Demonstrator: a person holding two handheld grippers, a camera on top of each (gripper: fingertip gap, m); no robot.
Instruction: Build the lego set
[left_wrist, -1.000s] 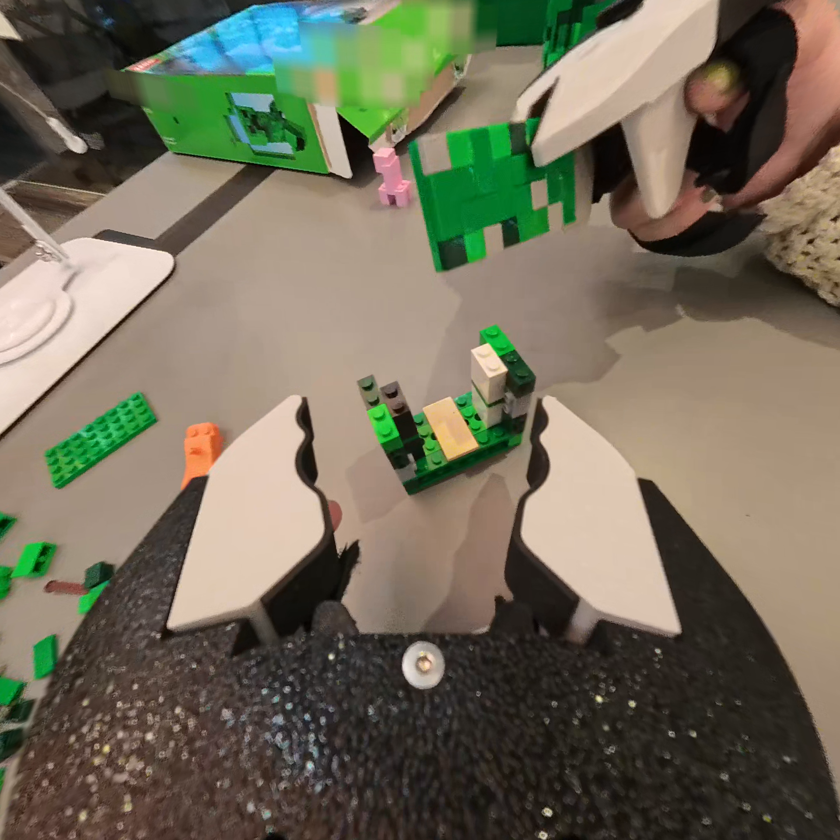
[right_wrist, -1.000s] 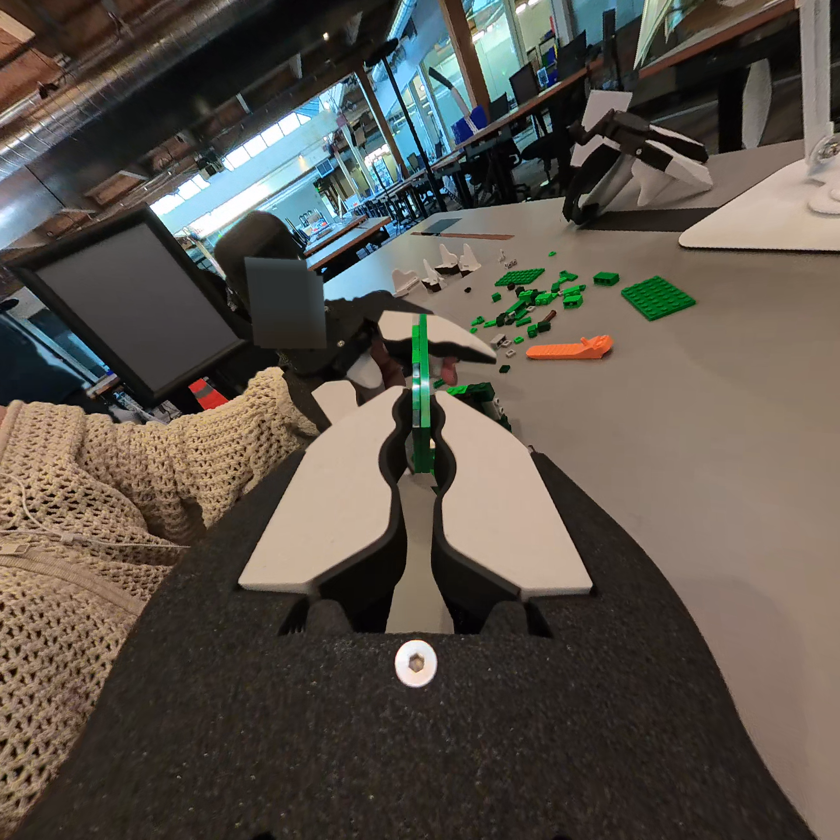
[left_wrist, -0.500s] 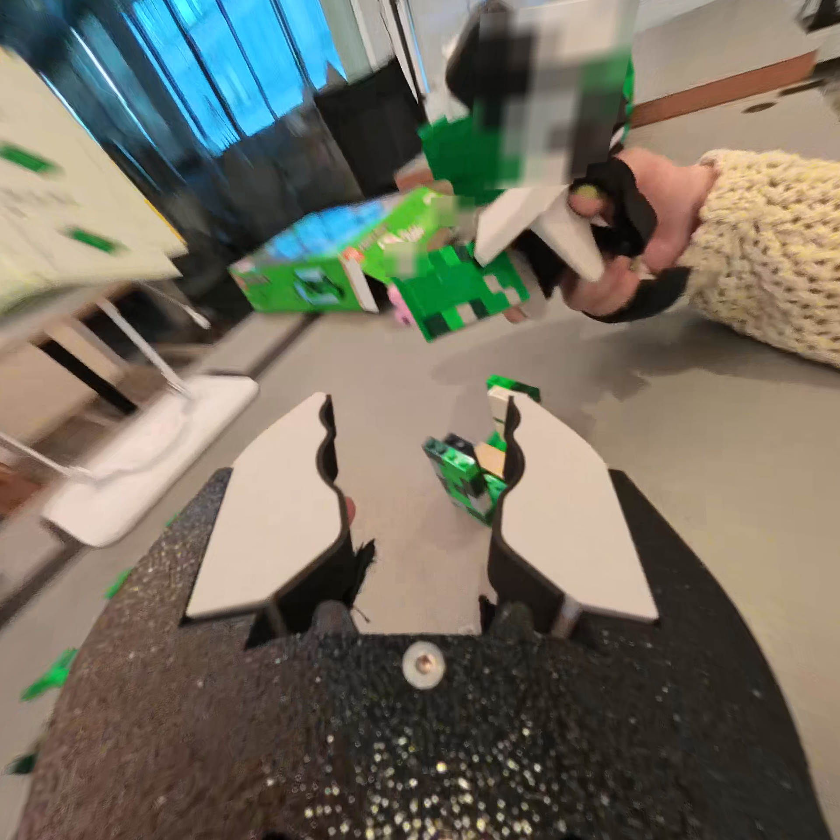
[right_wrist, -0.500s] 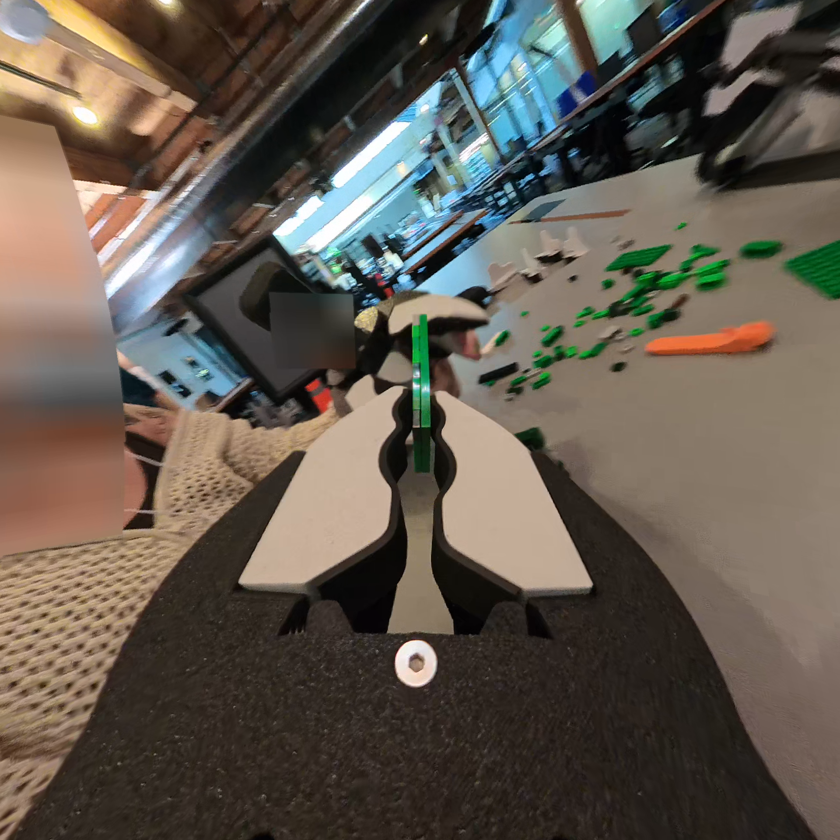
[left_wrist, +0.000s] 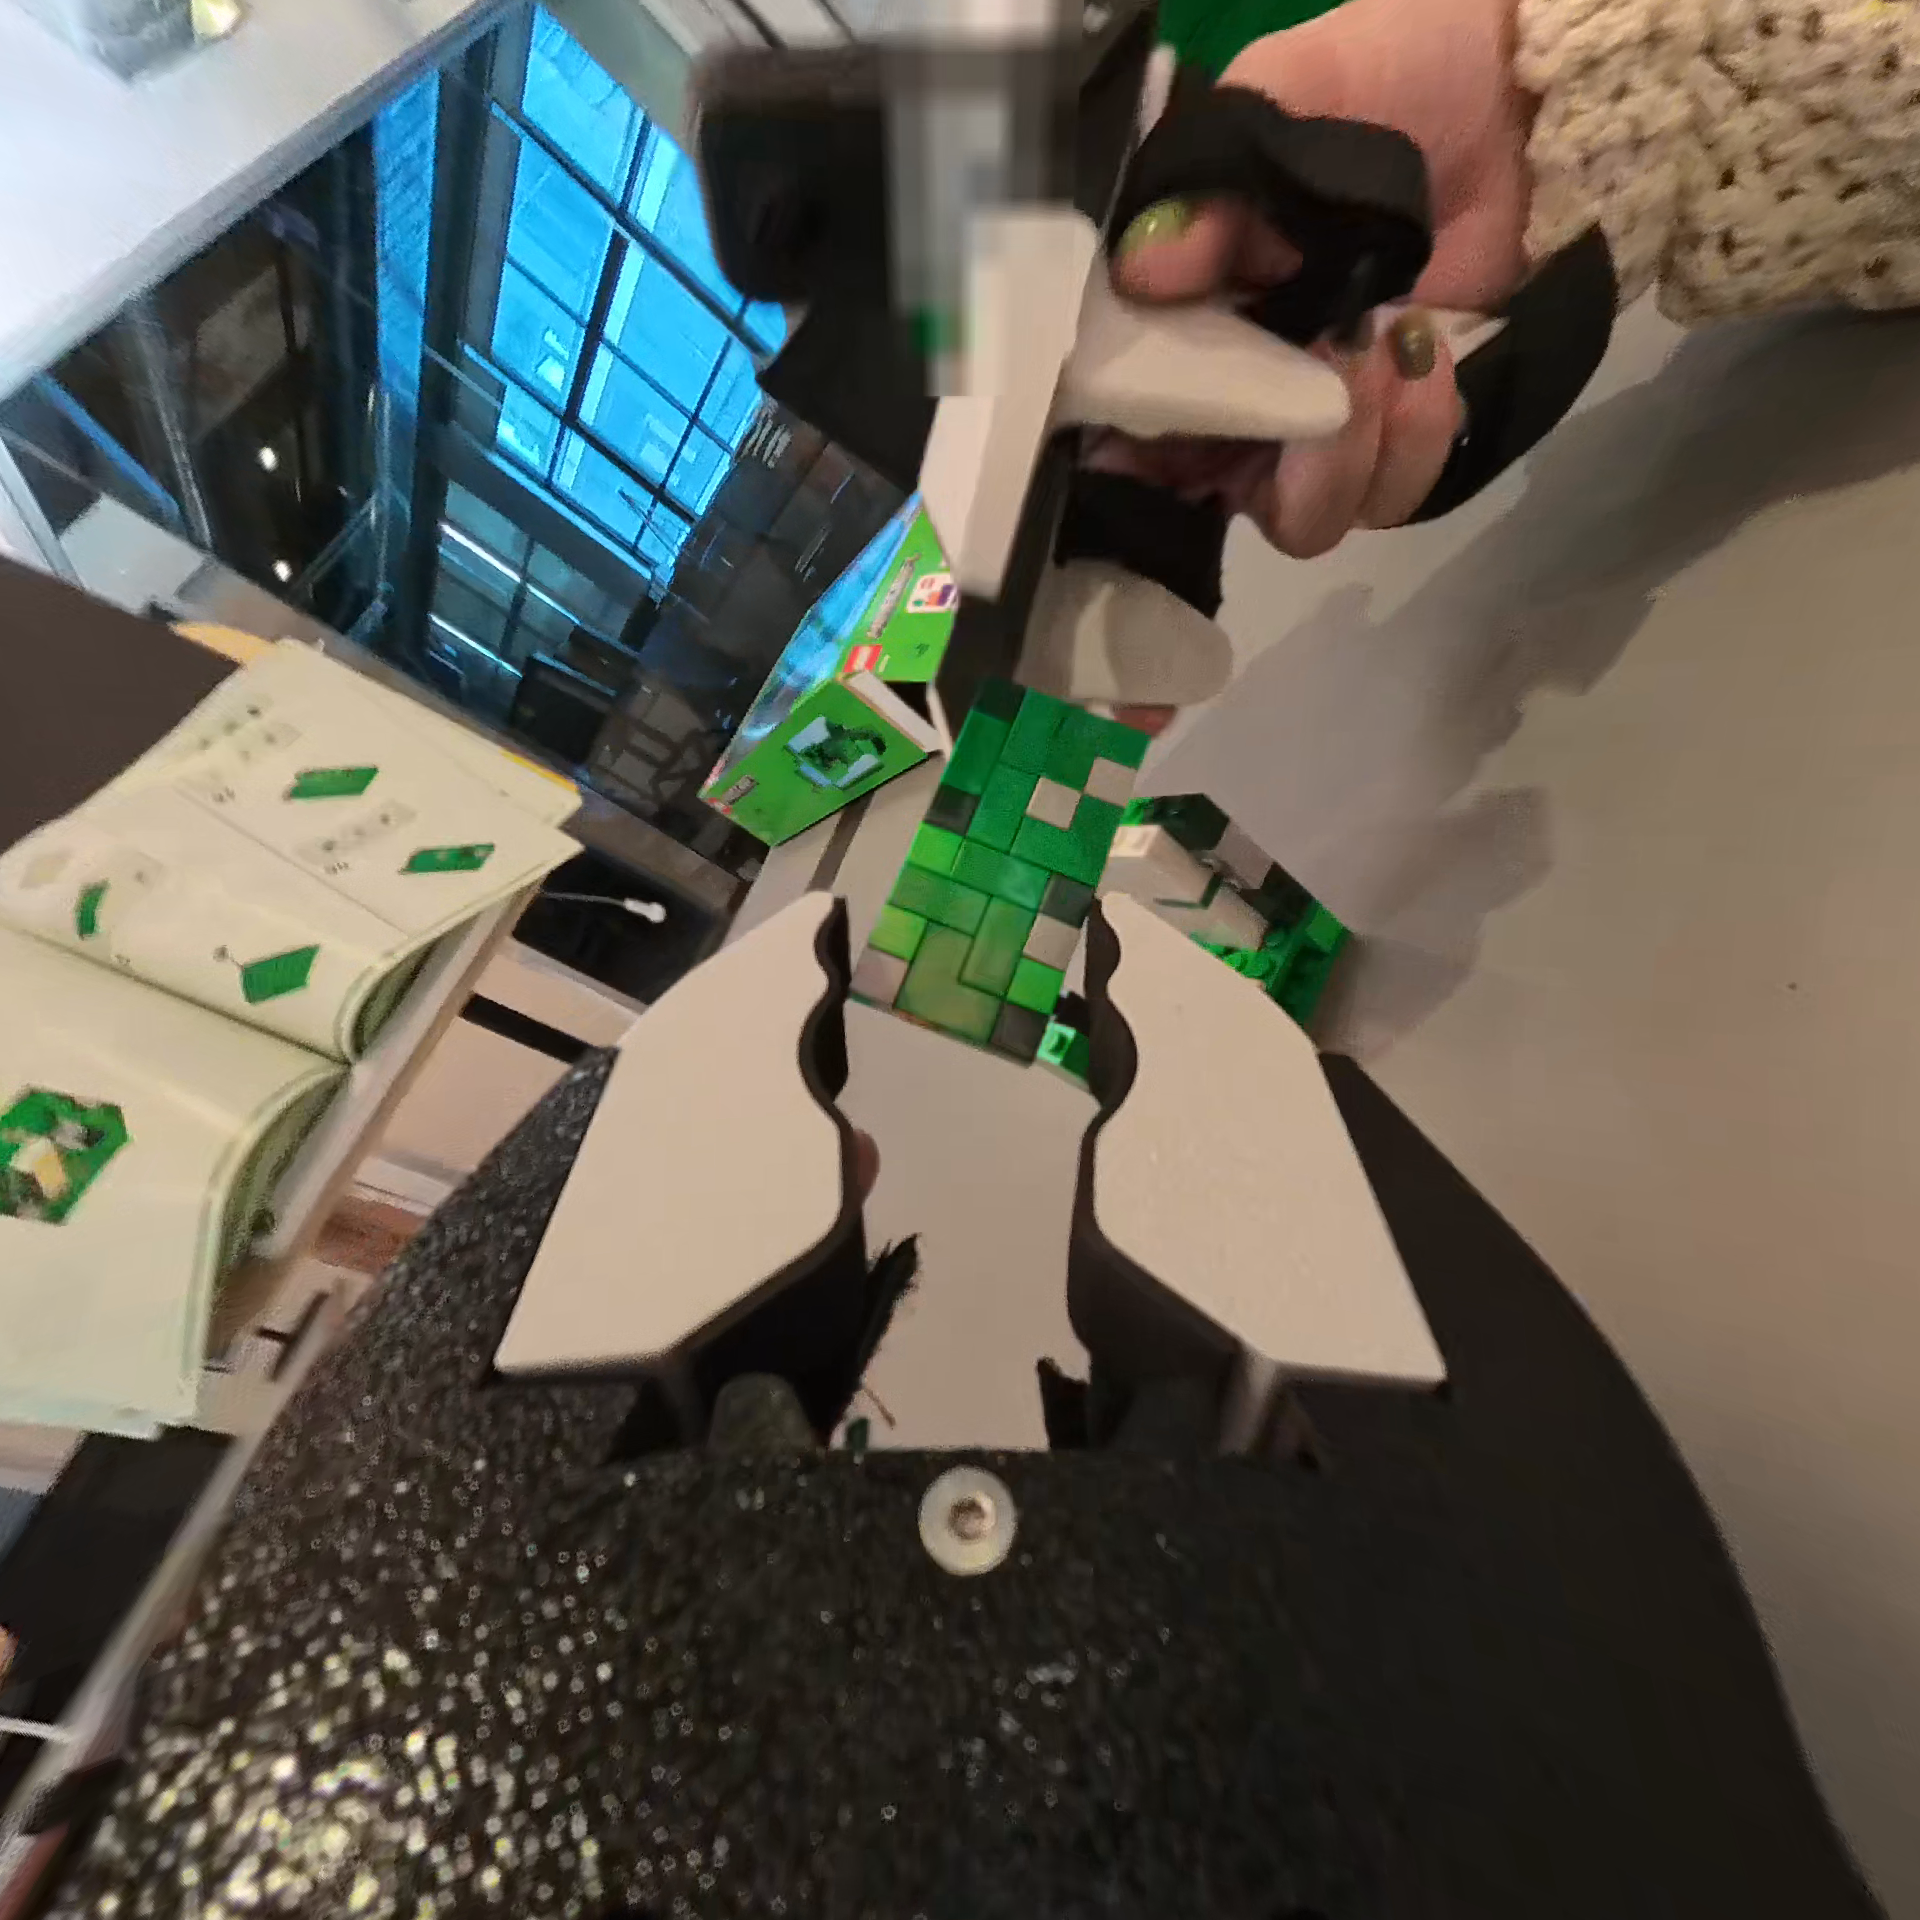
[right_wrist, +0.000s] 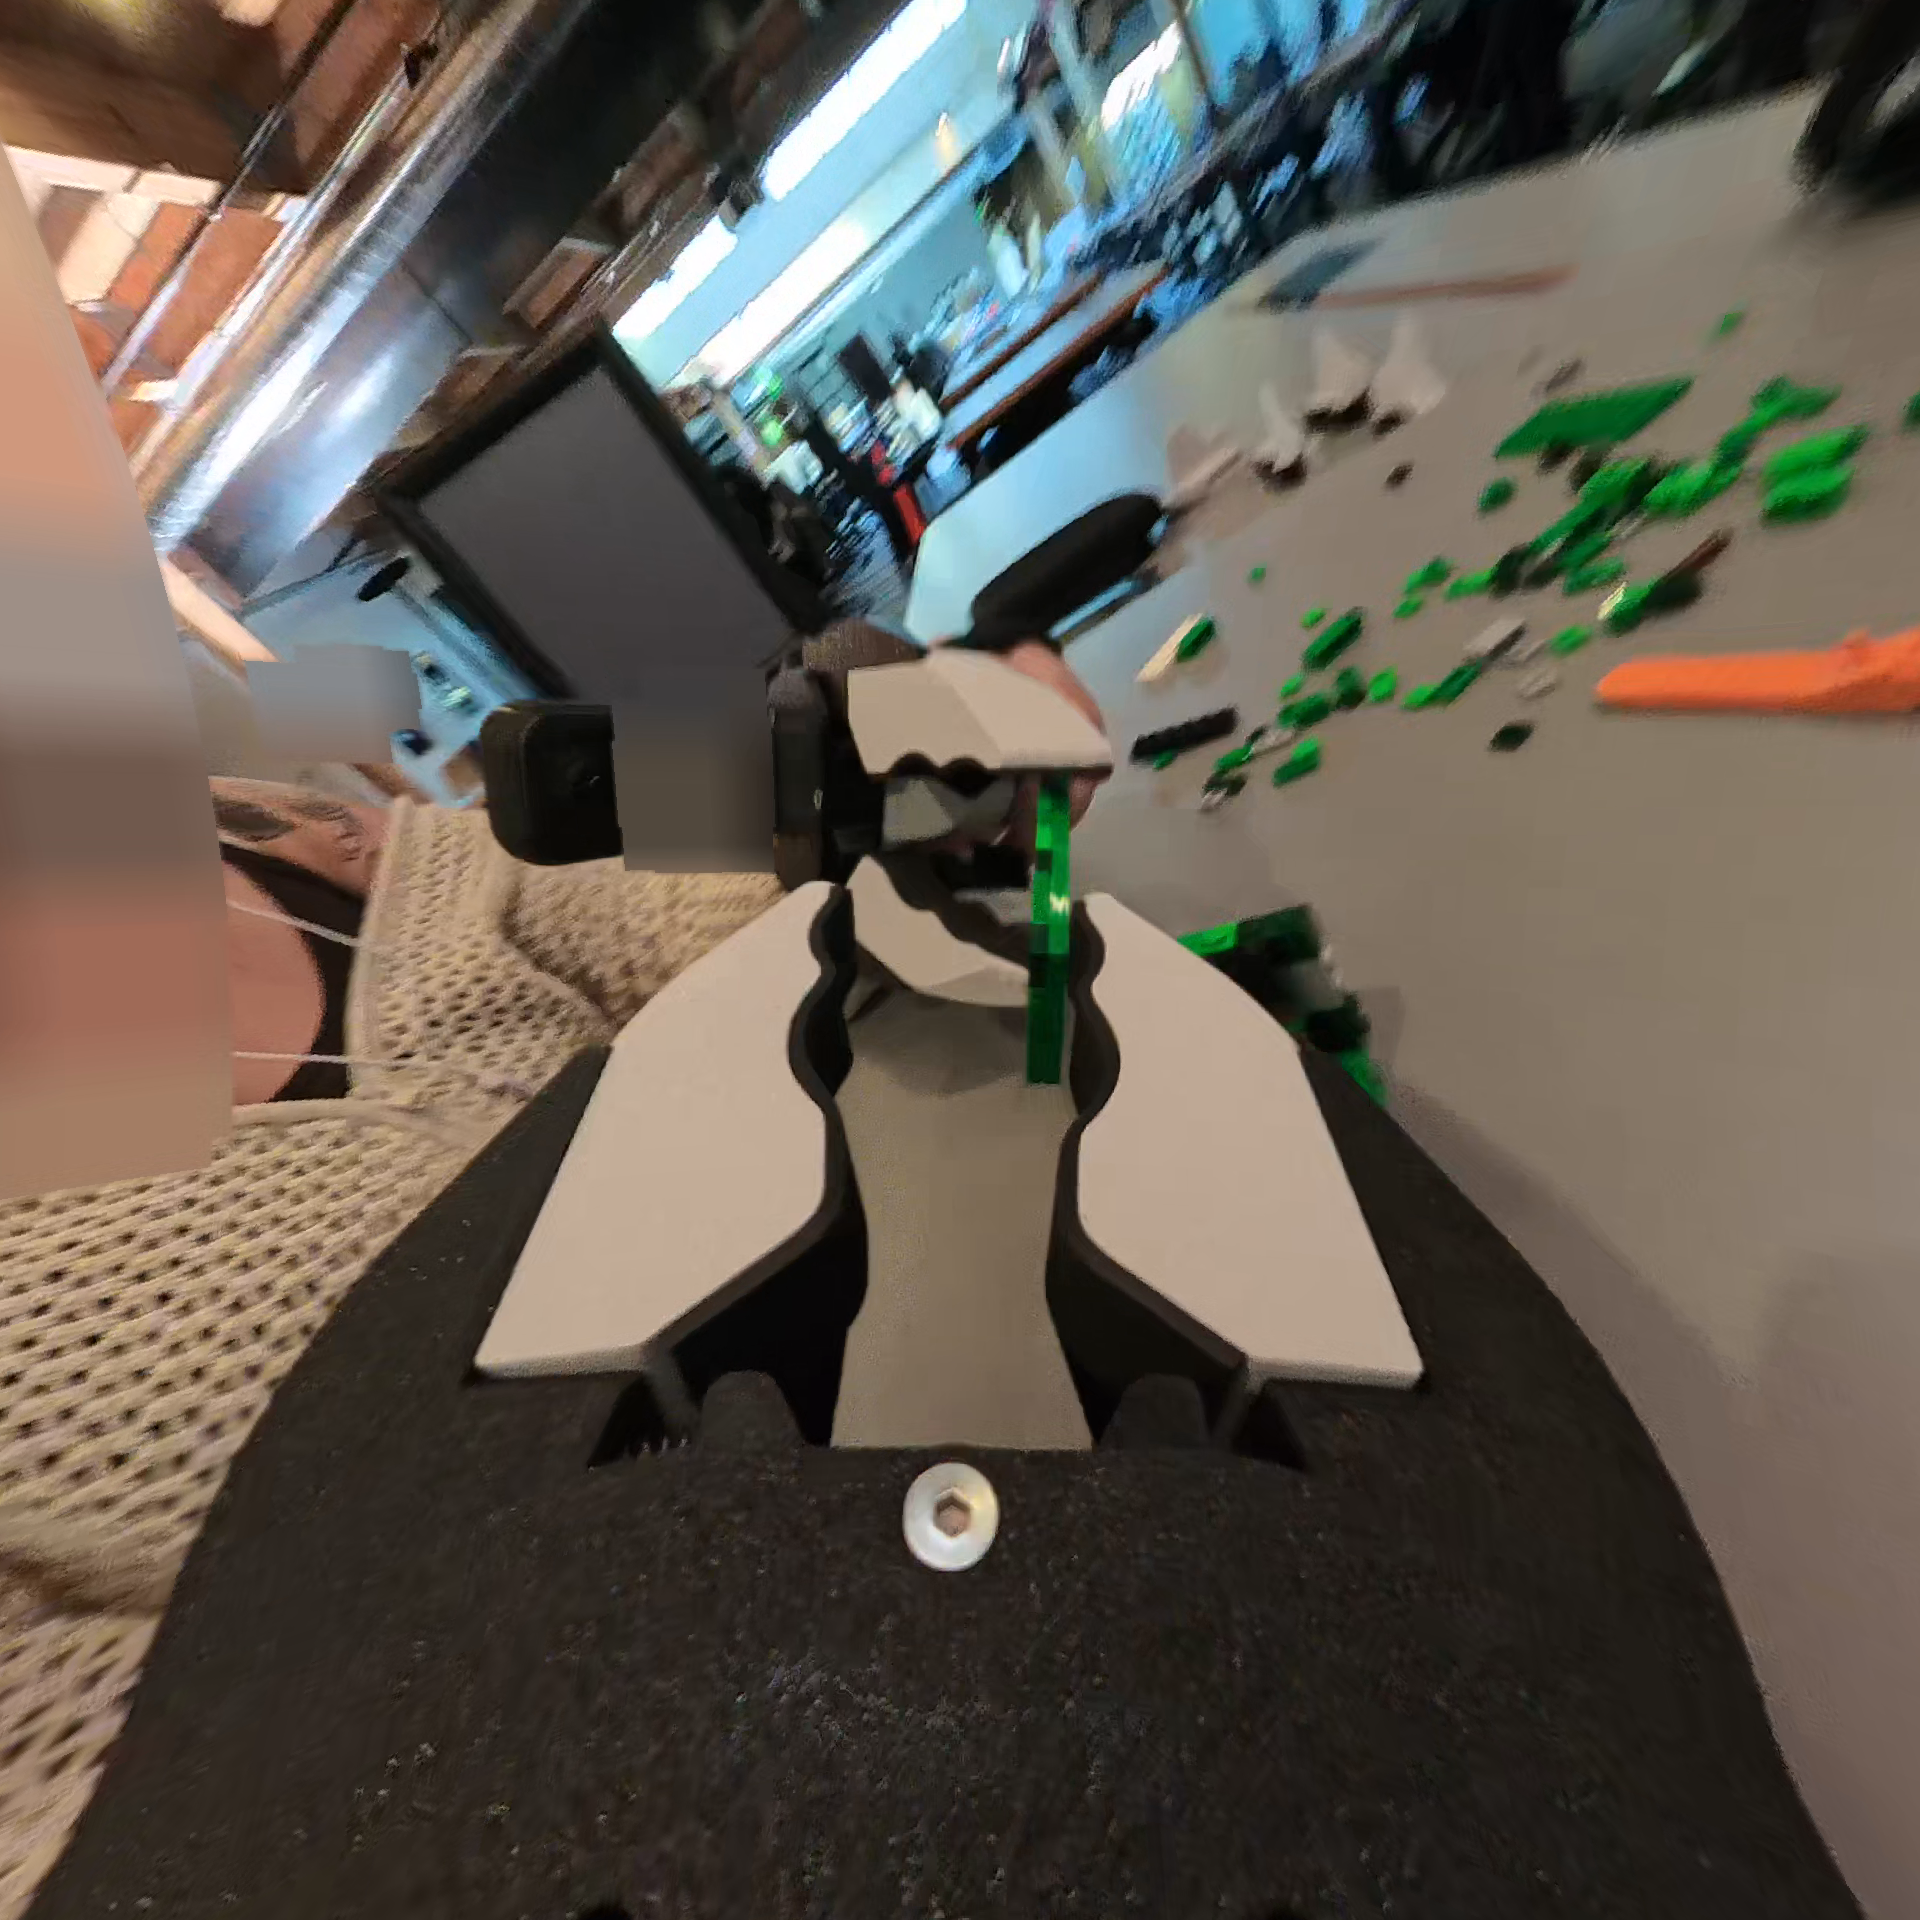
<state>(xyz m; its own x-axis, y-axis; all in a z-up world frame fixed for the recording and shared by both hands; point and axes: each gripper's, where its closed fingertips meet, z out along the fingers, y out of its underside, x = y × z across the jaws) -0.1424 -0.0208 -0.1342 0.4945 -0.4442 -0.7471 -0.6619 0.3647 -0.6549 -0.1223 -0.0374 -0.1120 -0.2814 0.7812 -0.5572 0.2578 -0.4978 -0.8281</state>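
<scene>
A flat green tiled lego panel hangs in the air between my two grippers. My left gripper is shut on it, with its pads against the panel's two side edges. My right gripper is above it, held by a hand, with its jaws apart. In the right wrist view the panel is edge-on beside my right gripper's right pad, with a clear gap to the left pad. The left gripper also shows there, one finger above the panel and one below. A small green lego build stands on the grey table behind.
A green lego box lies at the table's far edge. An open instruction booklet sits on a stand at the left. Several loose green pieces and an orange brick separator lie on the table. My left and right fingertips are right by each other. Left tips and right tips are each some 20 cm from the orange brick separator.
My right gripper held the panel clamped and has now opened off it. My left gripper rose from the small build to the panel, and its jaws narrowed onto the panel's edges.
</scene>
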